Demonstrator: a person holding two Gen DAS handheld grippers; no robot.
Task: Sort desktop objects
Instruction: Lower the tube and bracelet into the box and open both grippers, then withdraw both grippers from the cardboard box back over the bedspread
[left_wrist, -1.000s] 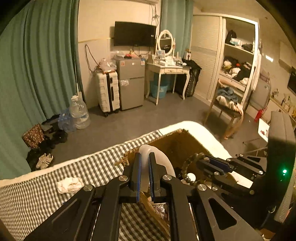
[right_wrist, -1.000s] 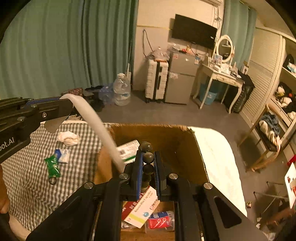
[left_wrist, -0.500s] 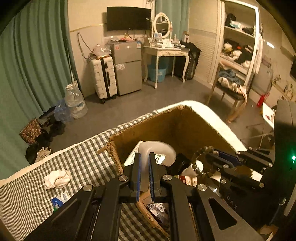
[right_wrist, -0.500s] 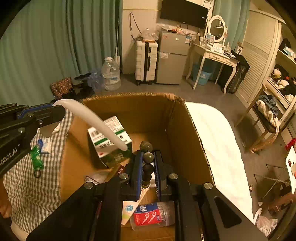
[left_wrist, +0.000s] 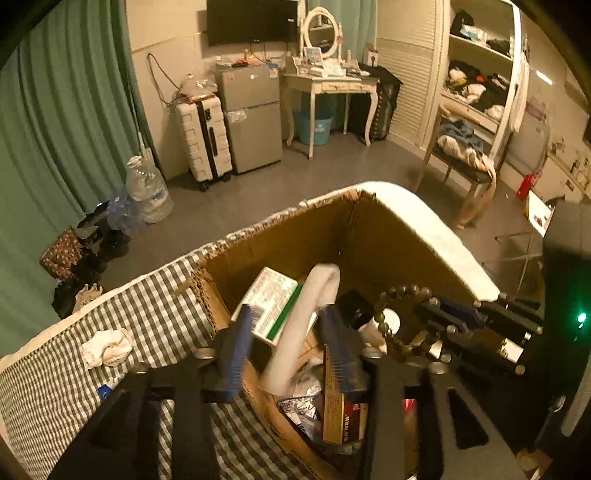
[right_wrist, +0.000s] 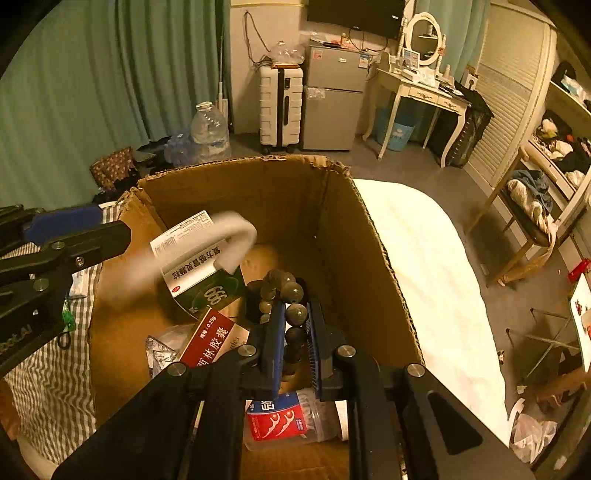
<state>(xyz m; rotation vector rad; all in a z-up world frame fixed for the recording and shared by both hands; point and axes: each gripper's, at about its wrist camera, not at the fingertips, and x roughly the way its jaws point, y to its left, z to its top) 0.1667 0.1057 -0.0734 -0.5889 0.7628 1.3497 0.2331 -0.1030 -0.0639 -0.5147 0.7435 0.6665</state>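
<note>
Both grippers are poised over an open cardboard box (right_wrist: 373, 236) standing on a bed with a checked cover (left_wrist: 155, 325). The left gripper (left_wrist: 291, 332) has just been opening its jaws; they stand about half apart, and a curved white tube (left_wrist: 306, 314) lies between them, blurred and clear of the blue pads, above the box interior. The right gripper (right_wrist: 293, 328) has its jaws nearly closed on a string of dark beads (right_wrist: 284, 291), whose free loop hangs over the middle of the box. Inside the box lie a green-and-white carton (right_wrist: 199, 269) toward the left wall, a red-and-white medicine packet (right_wrist: 212, 341) and a clear jar with a red label (right_wrist: 284, 421) at the near wall. A crumpled white cloth (left_wrist: 107, 347) lies on the cover left of the box.
</note>
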